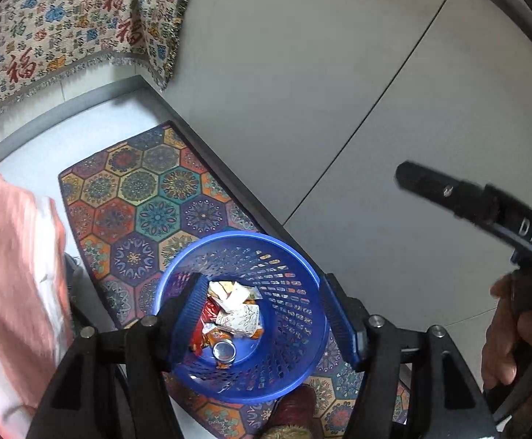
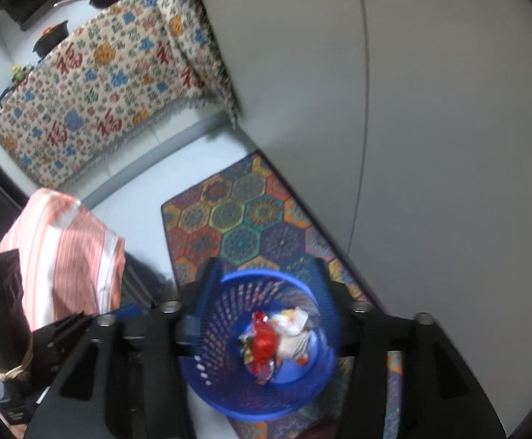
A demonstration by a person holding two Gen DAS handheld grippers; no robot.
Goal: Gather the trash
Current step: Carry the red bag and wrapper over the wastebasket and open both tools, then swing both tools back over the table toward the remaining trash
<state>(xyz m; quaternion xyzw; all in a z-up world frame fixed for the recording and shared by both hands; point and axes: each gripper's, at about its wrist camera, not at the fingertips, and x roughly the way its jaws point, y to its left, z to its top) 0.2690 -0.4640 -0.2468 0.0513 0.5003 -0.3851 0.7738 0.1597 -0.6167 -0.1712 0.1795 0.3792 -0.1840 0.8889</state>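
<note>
Trash: crumpled wrappers, white, orange and red foil point(image 1: 234, 305), lie with a silver can point(image 1: 223, 351) on the bottom of the round blue perforated plastic basket point(image 1: 295, 292); in the right wrist view the same heap point(image 2: 273, 336) shows a red foil piece on top.
Basket place: it stands on a hexagon-patterned, many-coloured floor mat point(image 1: 138, 197), just beside a grey cabinet front point(image 1: 339, 91) at its 2 o'clock.
Left gripper point(image 1: 266, 314): hangs over the basket mouth, blue ribbed fingers point(image 1: 189, 307) spread wide, one at 9 o'clock of the trash and one at 3 o'clock, nothing between the pads.
Right gripper point(image 2: 266, 285): also above the basket, its jaws wide apart and straddling the far rim at 10 and 2 o'clock of the heap, empty; the picture is blurred.
Relation: the trash sits below both tools, apart from every finger.
Surroundings: a patterned fringed cloth point(image 1: 64, 29) hangs at 11 o'clock; a pink-and-white striped cloth point(image 1: 13, 274) lies at 9 o'clock.
</note>
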